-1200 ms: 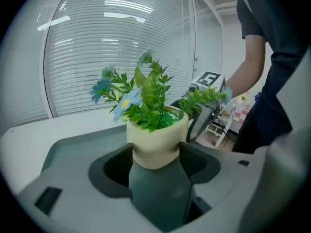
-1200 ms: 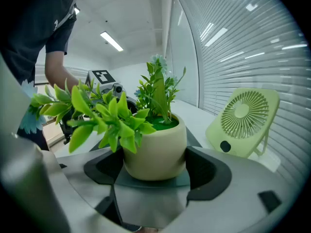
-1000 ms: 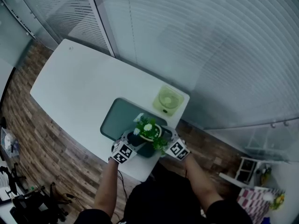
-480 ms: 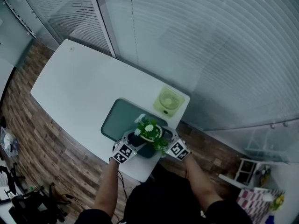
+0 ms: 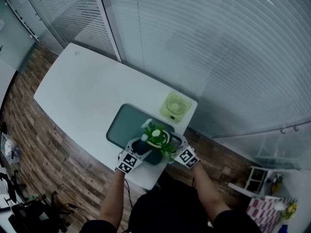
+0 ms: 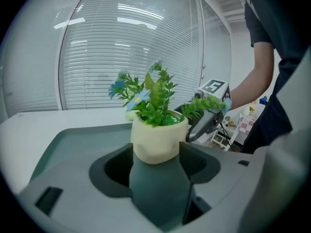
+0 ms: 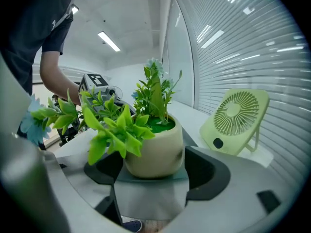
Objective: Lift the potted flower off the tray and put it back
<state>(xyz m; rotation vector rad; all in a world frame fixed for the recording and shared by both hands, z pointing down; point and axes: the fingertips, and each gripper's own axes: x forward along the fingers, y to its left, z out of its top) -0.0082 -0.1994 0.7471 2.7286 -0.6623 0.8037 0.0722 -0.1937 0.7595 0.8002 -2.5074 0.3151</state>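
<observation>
A cream pot with green leaves and small blue and white flowers (image 5: 155, 136) stands over the near right end of the dark grey-green tray (image 5: 124, 123). My left gripper (image 5: 138, 148) and right gripper (image 5: 174, 144) flank it from either side. In the left gripper view the pot (image 6: 158, 140) fills the space just beyond my left gripper (image 6: 158, 168), whose jaws are shut with their tips against the pot wall. In the right gripper view the pot (image 7: 155, 147) sits likewise against the tips of my shut right gripper (image 7: 151, 177). The pot's base is hidden, so I cannot tell whether it rests on the tray.
A light green desk fan (image 5: 174, 105) stands on the white table (image 5: 87, 89) just beyond the tray's far right corner, near the pot (image 7: 238, 120). A blind-covered glass wall runs behind the table. The table's near edge lies right under my grippers, with wooden floor below.
Pot and both grippers keep their place over the tray's near end. Only the head view has drifted slightly.
</observation>
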